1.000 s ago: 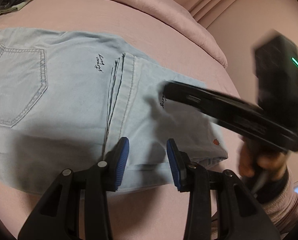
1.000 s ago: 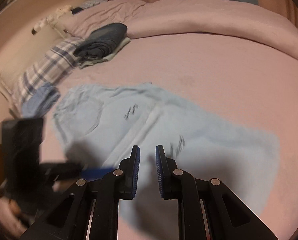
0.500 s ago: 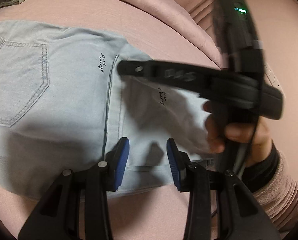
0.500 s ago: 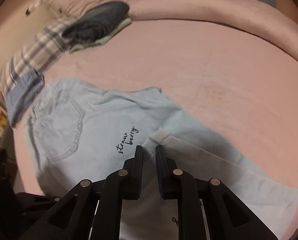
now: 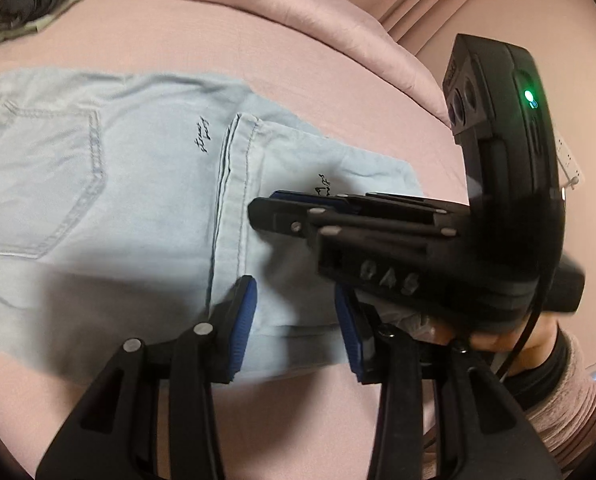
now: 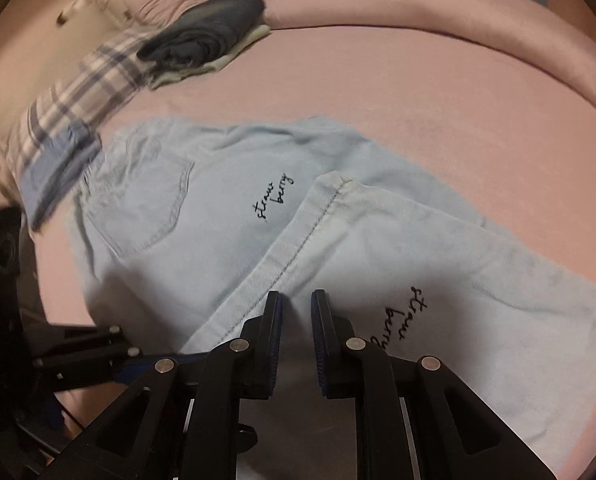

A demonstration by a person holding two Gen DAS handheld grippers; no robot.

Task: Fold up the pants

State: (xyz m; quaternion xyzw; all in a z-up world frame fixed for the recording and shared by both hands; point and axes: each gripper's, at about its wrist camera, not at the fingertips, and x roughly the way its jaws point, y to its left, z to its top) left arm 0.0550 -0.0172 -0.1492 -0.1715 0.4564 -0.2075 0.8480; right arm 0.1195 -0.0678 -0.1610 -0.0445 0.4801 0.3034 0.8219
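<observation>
Light blue denim pants (image 5: 138, 208) lie flat on the pink bed, with the leg ends folded back over the seat; the hem (image 5: 234, 184) runs across the middle. The pants also show in the right wrist view (image 6: 337, 248), back pocket at left. My left gripper (image 5: 294, 320) is open and empty over the near edge of the folded part. My right gripper (image 6: 297, 340) has its jaws a narrow gap apart and empty, low over the folded leg. In the left wrist view it (image 5: 266, 210) reaches in from the right over the fold.
The pink bed sheet (image 6: 377, 92) surrounds the pants, with a rolled pink duvet (image 6: 437, 12) along the far side. A stack of dark folded clothes (image 6: 206, 36) and a plaid pillow (image 6: 82, 92) lie at the far left. A pink curtain (image 5: 477, 0) hangs at right.
My right gripper has dropped lower and drawn back toward the right over the folded leg. The left gripper has stayed open at the near edge.
</observation>
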